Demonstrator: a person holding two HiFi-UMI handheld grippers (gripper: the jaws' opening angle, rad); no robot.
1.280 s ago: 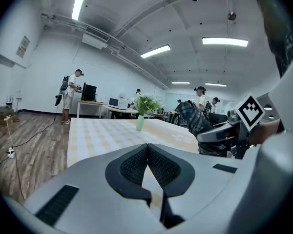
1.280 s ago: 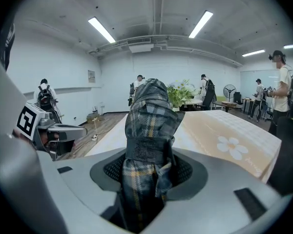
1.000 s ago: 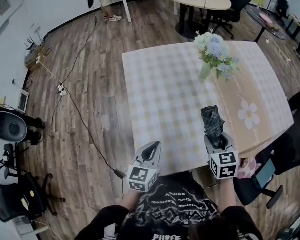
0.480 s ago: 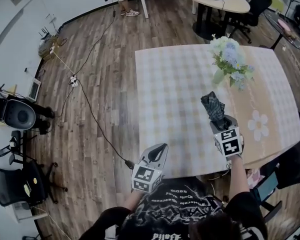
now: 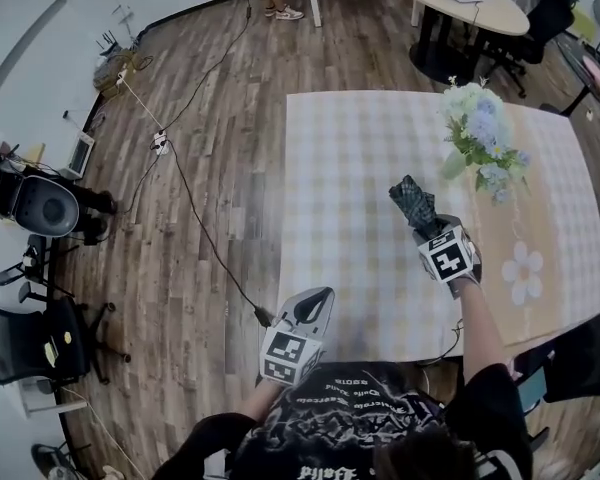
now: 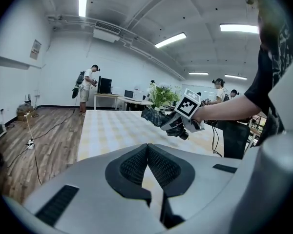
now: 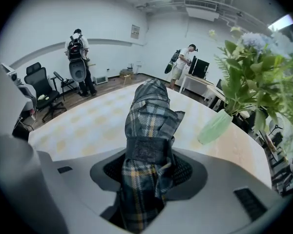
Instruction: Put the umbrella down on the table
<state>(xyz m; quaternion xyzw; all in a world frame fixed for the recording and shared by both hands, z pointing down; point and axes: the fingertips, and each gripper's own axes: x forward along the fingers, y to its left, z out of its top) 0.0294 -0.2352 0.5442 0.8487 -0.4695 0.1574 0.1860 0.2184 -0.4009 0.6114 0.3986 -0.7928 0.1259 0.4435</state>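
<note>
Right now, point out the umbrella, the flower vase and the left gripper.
umbrella (image 7: 149, 113), right gripper view, on its folded plaid fabric.
flower vase (image 7: 215, 126), right gripper view, on its green body.
left gripper (image 6: 147, 146), left gripper view, where its fingertips meet.

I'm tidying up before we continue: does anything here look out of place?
A loose cable trails across the wood floor toward the table's near corner, a possible trip hazard. The flower vase is standing; nothing spilled.
</note>
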